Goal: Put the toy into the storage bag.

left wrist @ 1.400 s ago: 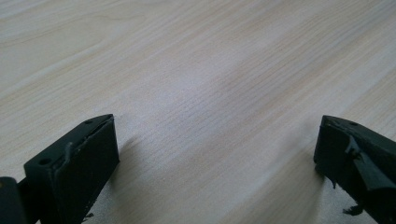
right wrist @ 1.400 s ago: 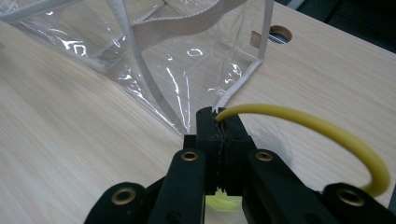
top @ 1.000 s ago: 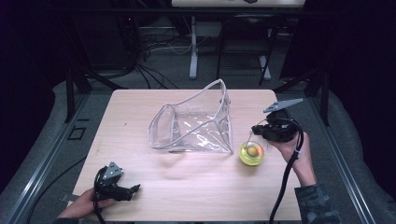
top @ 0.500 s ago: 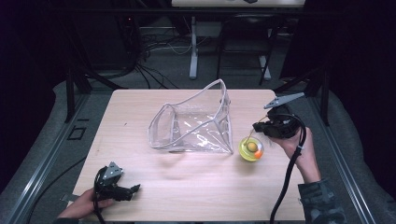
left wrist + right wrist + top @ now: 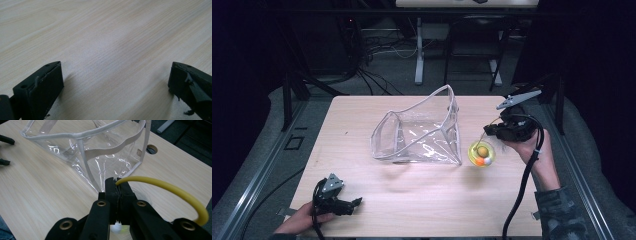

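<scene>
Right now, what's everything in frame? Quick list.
Clear bag: 1, transparent with pale trim, lying open on the table's middle.
Small basket: 1, yellow-green, holding small balls, hanging just right of the bag by its yellow handle.
Table: 1, light wood.
Cables and stand legs: several, dark and grey, floor beyond the table.
Left claw: 1, black, open, resting at the near left edge.
Right claw: 1, black, shut on the handle.
</scene>
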`<state>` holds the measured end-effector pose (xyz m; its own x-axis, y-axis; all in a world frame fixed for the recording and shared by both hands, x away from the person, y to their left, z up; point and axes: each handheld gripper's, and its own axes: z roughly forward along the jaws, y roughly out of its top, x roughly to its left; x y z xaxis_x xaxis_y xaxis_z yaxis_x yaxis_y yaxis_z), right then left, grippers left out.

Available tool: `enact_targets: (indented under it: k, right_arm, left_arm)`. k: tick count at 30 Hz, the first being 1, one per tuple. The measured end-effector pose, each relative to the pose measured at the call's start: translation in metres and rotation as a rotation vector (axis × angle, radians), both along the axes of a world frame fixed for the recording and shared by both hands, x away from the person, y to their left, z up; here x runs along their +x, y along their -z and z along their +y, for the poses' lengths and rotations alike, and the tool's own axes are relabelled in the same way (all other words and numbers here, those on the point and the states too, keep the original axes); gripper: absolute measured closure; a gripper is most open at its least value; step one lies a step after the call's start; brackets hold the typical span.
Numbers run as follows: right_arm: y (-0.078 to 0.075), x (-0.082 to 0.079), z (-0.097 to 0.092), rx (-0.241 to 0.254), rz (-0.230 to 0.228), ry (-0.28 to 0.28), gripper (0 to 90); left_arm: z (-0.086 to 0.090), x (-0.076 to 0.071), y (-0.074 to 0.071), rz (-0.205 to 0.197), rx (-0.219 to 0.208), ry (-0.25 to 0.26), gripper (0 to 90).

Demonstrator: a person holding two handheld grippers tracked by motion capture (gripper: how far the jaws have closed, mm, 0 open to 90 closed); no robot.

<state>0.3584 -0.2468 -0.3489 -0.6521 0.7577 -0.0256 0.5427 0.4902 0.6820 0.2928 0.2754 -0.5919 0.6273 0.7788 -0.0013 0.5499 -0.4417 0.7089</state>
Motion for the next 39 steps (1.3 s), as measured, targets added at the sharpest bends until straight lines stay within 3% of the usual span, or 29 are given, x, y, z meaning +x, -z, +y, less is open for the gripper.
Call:
enact_targets:
  k: [39]
  right_arm:
    - [-0.058, 0.017, 0.007, -0.007, -0.044, -0.038, 88.4]
  left_arm:
    - [0.0, 0.0, 0.0, 0.003, 0.0, 0.002, 0.0]
